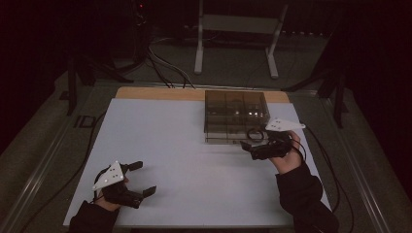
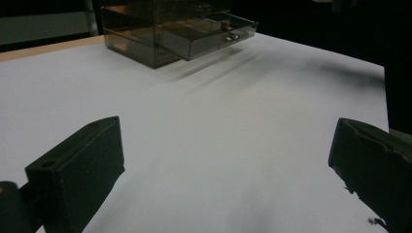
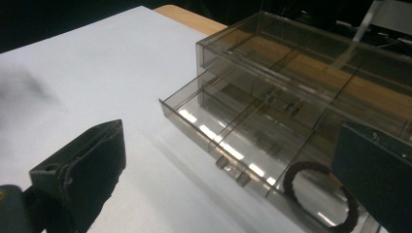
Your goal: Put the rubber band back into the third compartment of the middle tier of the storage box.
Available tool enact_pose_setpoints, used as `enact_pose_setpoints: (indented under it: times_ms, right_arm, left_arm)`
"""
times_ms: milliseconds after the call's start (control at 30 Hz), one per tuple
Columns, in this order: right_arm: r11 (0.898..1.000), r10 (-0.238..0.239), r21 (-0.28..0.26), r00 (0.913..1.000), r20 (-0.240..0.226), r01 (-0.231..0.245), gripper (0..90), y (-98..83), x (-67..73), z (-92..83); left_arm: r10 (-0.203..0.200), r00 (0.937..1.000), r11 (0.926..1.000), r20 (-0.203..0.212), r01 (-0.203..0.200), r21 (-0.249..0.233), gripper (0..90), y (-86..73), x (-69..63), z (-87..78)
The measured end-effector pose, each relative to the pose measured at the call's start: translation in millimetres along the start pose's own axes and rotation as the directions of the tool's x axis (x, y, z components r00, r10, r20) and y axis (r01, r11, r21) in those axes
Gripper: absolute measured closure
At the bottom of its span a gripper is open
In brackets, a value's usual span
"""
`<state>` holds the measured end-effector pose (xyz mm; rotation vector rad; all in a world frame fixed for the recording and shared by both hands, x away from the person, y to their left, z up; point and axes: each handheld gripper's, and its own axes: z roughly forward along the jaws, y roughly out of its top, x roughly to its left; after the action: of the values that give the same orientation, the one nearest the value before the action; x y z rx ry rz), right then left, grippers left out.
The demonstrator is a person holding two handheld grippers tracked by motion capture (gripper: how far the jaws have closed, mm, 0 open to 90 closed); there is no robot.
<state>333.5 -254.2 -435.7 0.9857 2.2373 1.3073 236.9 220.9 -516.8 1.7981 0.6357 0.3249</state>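
A smoked clear drawer box (image 1: 235, 114) stands at the back right of the white board (image 1: 170, 145). Its lower drawer (image 3: 233, 141) is pulled out, and a dark ring (image 3: 320, 194) lies in the drawer's right-hand compartment. My right gripper (image 1: 248, 150) hovers just in front of that drawer, open, with nothing between its jaws; in the right gripper view (image 3: 228, 179) the ring lies close to the right jaw. My left gripper (image 1: 145, 177) rests near the front left of the board, open and empty. In the left gripper view (image 2: 226, 170) the box (image 2: 165, 34) is far off.
A strip of wooden tabletop (image 1: 160, 93) shows behind the board. Cables (image 1: 165, 68) and a white stand (image 1: 238, 29) are on the floor beyond. The board's middle is bare white surface between the two grippers.
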Motion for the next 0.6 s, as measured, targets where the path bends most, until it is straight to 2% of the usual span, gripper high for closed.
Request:
enact_pose_setpoints:
  times_ms: [367, 600]
  right_arm:
    - [1.000, 0.010, 0.018, 0.9994, -0.034, -0.010, 0.0, -33.7, 6.0, 3.1]
    - [1.000, 0.013, 0.024, 0.9985, -0.054, -0.012, 0.0, -49.2, 8.5, 3.2]
  left_arm:
    - [0.005, 1.0000, 1.0000, 0.000, -0.005, 0.001, 0.3, 0.3, -0.8, 0.2]
    - [0.006, 1.0000, 1.0000, 0.001, -0.006, 0.001, 0.3, 0.4, -0.9, 0.1]
